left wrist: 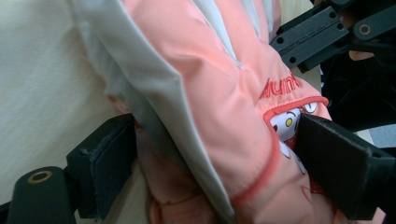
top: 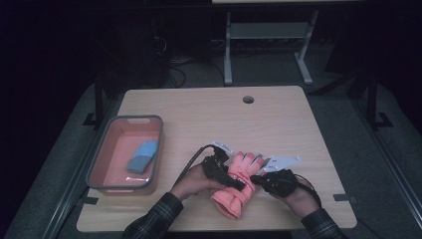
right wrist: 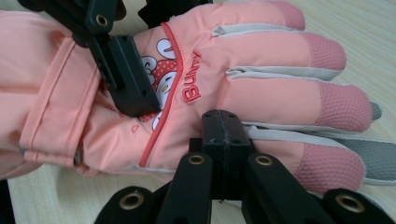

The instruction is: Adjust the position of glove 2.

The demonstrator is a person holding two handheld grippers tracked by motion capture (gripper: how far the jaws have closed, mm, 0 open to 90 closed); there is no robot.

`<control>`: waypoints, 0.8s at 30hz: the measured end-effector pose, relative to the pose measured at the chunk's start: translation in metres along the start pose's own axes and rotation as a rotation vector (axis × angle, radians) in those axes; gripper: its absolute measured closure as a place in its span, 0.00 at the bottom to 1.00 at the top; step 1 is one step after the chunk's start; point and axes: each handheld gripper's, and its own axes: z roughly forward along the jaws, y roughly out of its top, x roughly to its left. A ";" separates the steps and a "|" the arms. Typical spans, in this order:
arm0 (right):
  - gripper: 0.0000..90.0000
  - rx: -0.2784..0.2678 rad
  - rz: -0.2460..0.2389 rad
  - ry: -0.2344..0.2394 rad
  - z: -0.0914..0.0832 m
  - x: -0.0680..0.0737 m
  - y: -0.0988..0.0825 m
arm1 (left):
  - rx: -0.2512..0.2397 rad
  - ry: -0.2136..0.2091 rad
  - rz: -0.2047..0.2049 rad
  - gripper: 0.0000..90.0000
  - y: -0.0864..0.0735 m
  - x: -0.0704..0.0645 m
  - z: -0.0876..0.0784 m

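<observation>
Grippers on a pink glove (top: 238,181).
Left gripper (left wrist: 210,163) straddles the glove's wide palm, jaws spread; right gripper (right wrist: 223,135) is closed, tips against the glove's near edge.

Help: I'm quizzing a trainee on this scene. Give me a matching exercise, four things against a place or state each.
1 pink glove
2 blue item
3 left gripper
4 right gripper

A jaws shut
B in the tray
C lying on the table
D jaws astride the pink glove

Pairs: 1-C, 2-B, 3-D, 4-A
</observation>
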 end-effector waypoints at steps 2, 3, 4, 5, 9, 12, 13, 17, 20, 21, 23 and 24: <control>1.00 0.002 0.003 0.000 0.001 0.001 0.000 | 0.018 0.006 0.010 0.14 0.001 -0.003 0.002; 1.00 0.005 0.002 0.001 0.001 0.001 0.000 | 0.019 0.005 0.017 0.14 0.001 -0.004 0.003; 1.00 0.006 0.001 0.001 0.001 0.001 -0.001 | 0.022 -0.002 0.020 0.14 0.002 -0.006 0.005; 1.00 0.007 0.000 0.002 0.001 0.001 -0.001 | 0.028 -0.004 0.022 0.15 0.002 -0.007 0.005; 1.00 0.005 -0.008 0.001 0.002 0.001 -0.001 | 0.041 -0.056 -0.006 0.28 0.001 -0.003 0.004; 1.00 0.003 -0.013 -0.001 0.002 0.001 0.000 | 0.044 -0.080 -0.021 0.36 0.001 0.000 0.002; 1.00 0.004 -0.013 -0.001 0.002 0.001 0.000 | 0.047 -0.079 -0.019 0.39 0.002 0.000 0.002; 1.00 0.002 -0.014 0.000 0.002 0.000 0.000 | 0.046 -0.087 -0.029 0.53 0.002 0.001 0.000; 1.00 0.002 -0.011 0.001 0.002 0.000 0.001 | 0.039 -0.086 -0.030 0.63 0.002 0.001 -0.003; 1.00 -0.004 -0.011 0.001 0.001 -0.001 0.001 | 0.037 -0.089 -0.032 0.66 0.002 0.002 -0.003; 1.00 -0.013 -0.003 0.008 -0.001 -0.002 0.002 | 0.035 -0.086 -0.026 0.70 0.002 0.002 -0.004; 1.00 -0.013 -0.003 0.008 -0.001 -0.002 0.002 | 0.030 -0.082 -0.022 0.70 0.002 0.000 -0.006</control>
